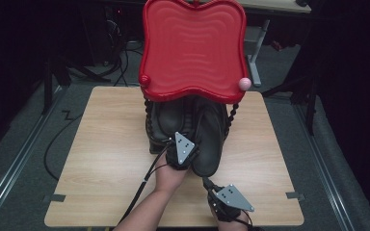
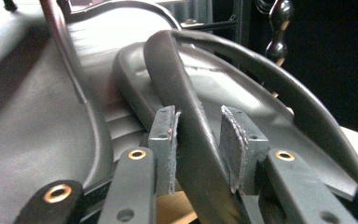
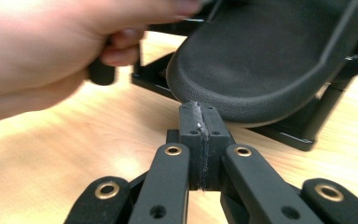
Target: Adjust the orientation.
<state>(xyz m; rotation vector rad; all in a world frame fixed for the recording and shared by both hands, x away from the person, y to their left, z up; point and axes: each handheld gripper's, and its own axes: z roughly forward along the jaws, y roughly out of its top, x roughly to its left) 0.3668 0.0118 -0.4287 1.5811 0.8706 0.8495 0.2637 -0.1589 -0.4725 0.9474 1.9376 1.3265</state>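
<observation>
Step in hand: the left claw [image 2: 198,144] grasps the rim of the left boot [image 1: 166,127] at its opening, steadying it at mid-counter [image 1: 101,159] under the red tray [image 1: 192,48]. The right claw [image 3: 199,122], clenched on nothing, hovers near the right boot's [image 1: 209,139] toe. Next, judged: open it and grip that boot. Both boots lie lengthwise near-to-far; the right boot's toe points near.
</observation>
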